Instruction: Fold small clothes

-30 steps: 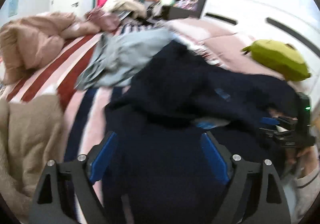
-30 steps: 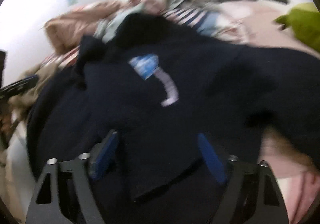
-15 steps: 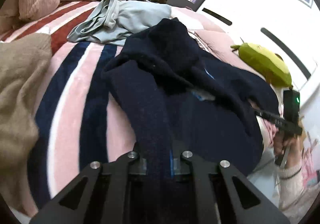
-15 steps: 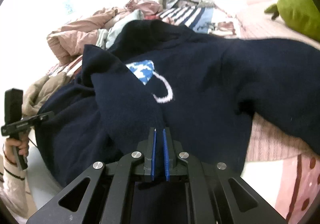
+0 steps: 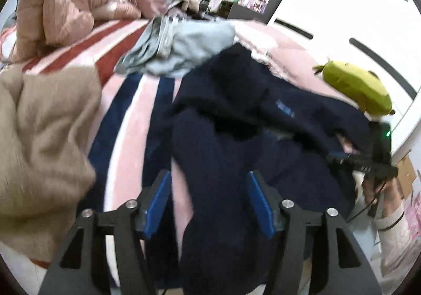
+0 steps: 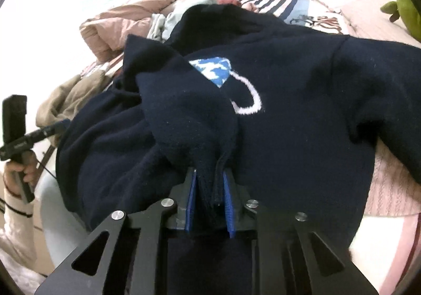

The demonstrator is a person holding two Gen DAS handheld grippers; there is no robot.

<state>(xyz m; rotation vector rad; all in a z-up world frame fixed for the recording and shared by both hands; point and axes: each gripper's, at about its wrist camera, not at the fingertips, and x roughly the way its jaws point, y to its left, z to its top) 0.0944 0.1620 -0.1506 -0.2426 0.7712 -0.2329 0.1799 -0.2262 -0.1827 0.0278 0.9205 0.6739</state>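
Note:
A navy sweater (image 5: 236,142) with a blue and white motif (image 6: 226,79) lies crumpled on the striped bed. My left gripper (image 5: 209,200) is open, its blue pads either side of a navy sleeve that lies between them. My right gripper (image 6: 210,189) is shut on a bunched fold of the sweater (image 6: 200,137) and holds it over the sweater's front. The right gripper also shows at the right edge of the left wrist view (image 5: 368,160), and the left one at the left edge of the right wrist view (image 6: 18,142).
A beige garment (image 5: 42,142) lies at the left, a light blue garment (image 5: 179,50) beyond the sweater, a pink quilt (image 5: 55,15) at the far left. A green plush toy (image 5: 355,87) sits at the right by the white headboard (image 5: 342,26). Shelves stand behind.
My left gripper has opened and let go of the navy sleeve. My right gripper stays closed on the sweater fold, with more cloth between its pads.

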